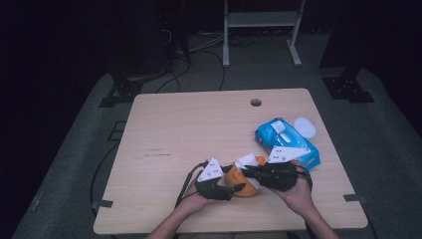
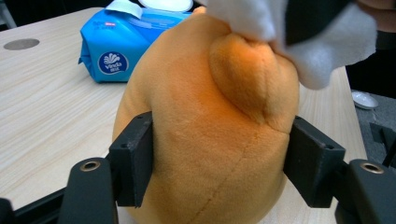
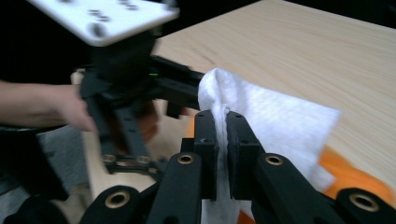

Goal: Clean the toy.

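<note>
Nearest the person's edge of the wooden table [image 1: 164, 129], the 2 hands come up from the bottom of the high view, each with a gripper. The left gripper [image 1: 234, 188] has its jaws partway open around an orange plush toy [image 1: 244, 181], and in the left gripper view you can see both black pads pressed into the toy's sides [image 2: 210, 140], 1 on each flank, so it's properly clamped, not just sitting between them. The toy sits on the tabletop near the front edge, roughly in the middle, between the 2 hands.

The right gripper [image 1: 247, 171] comes in from the right and points left toward the toy. Its jaws are squeezed nearly together on a white wipe [image 3: 266, 116]; the right gripper view shows the cloth pinched in the narrow slit between the 2 pads and bunching out above them. That wipe is pressed against the upper part of the toy, which you can also spot at the top of the left gripper view [image 2: 299, 42]. The right gripper view is a bit blurry, and it also catches the left gripper farther off.

Just behind the right hand there's a blue pack of wet wipes [image 1: 286, 142] lying flat, its flap lifted. Right beside it, further back, sits a white round lid [image 1: 304, 127]. Further still, near the far edge, there's a round cable hole [image 1: 256, 102] in the table.
</note>
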Motion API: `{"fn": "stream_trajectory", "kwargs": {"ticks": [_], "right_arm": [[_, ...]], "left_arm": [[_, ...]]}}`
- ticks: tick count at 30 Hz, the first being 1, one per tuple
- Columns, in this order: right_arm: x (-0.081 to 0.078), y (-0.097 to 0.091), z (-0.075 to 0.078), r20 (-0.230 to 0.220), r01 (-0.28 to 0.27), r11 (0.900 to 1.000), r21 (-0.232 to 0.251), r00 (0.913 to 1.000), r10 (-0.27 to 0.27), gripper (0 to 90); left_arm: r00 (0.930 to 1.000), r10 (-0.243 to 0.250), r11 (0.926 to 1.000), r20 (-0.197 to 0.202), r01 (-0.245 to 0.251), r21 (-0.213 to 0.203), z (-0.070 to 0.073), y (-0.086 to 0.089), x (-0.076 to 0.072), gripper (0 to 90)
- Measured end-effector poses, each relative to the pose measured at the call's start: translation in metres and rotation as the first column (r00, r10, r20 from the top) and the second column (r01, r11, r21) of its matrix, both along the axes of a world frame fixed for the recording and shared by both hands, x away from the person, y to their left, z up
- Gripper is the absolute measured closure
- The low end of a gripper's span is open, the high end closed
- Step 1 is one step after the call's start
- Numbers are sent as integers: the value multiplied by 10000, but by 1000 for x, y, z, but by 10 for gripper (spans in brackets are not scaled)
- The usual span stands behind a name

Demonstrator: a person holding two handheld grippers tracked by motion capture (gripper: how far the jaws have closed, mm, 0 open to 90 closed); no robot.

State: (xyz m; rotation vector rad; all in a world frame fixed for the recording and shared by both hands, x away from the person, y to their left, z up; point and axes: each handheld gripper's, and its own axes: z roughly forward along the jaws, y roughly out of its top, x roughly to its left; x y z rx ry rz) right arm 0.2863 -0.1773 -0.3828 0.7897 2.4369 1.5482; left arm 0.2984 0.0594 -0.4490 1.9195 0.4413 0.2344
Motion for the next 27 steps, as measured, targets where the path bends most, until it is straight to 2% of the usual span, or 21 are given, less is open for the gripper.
{"fn": "stream_trajectory", "kwargs": {"ticks": [3, 4, 6, 9, 10, 13, 15, 16, 17, 18, 20, 23, 25, 26, 27], "right_arm": [[8, -14, -3, -190, 530, 9986, 13, 9984, -530, 833], [11, -23, -5, -300, 823, 9966, 12, 9962, -822, 834], [12, -30, -7, -431, 1010, 9949, -23, 9940, -1010, 833], [12, -41, -11, -846, 1056, 9944, -31, 9908, -1055, 829], [12, -43, -12, -877, 1100, 9939, -68, 9900, -1101, 829], [13, -47, -13, -1074, 1138, 9935, 35, 9878, -1128, 829], [12, -45, -14, -1127, 1078, 9941, 67, 9879, -1064, 830], [12, -43, -14, -1065, 1045, 9945, 37, 9889, -1035, 829], [11, -41, -13, -1000, 1038, 9946, 30, 9896, -1030, 829], [10, -40, -12, -933, 1080, 9941, 62, 9899, -1070, 829], [12, -39, -8, -882, 1190, 9923, 352, 9894, -1156, 830], [15, -36, -3, -706, 1371, 9891, 530, 9886, -1332, 830], [19, -31, -5, -773, 1412, 9876, 687, 9877, -1358, 830], [22, -29, -8, -830, 1412, 9879, 639, 9873, -1358, 830], [24, -27, -11, -924, 1394, 9886, 575, 9867, -1338, 829]], "left_arm": [[9998, -208, 9998, 4, 208, -27, 1, -2, -1, 319], [9997, -263, 9996, 1, 263, -49, 1, -2, -1, 297], [9988, -480, 9988, 46, 480, -71, 2, -2, -1, 256], [9991, -398, 9992, 169, 399, -59, 0, -2, 0, 159], [9993, -361, 9993, 138, 359, 97, -2, -3, 2, 120], [9991, -413, 9988, 74, 411, 279, -10, -7, 5, 84], [9990, -405, 9986, 189, 399, 338, -11, -10, 5, 76], [9989, -382, 9986, 279, 371, 381, -10, -10, 5, 81], [9986, -232, 9991, 474, 215, 358, -9, -8, 4, 140], [9973, -128, 9993, 717, 103, 356, -5, -7, 2, 240], [9902, -108, 9969, 1390, -2, 790, 11, -7, -2, 362], [9839, 152, 9945, 1782, -334, 993, 26, -1, -4, 400], [9793, 293, 9880, 2001, -587, 1426, 31, 5, -4, 402], [9797, 316, 9853, 1980, -638, 1584, 30, 6, -3, 402], [9833, 237, 9790, 1805, -593, 1949, 28, 6, -2, 398]]}}
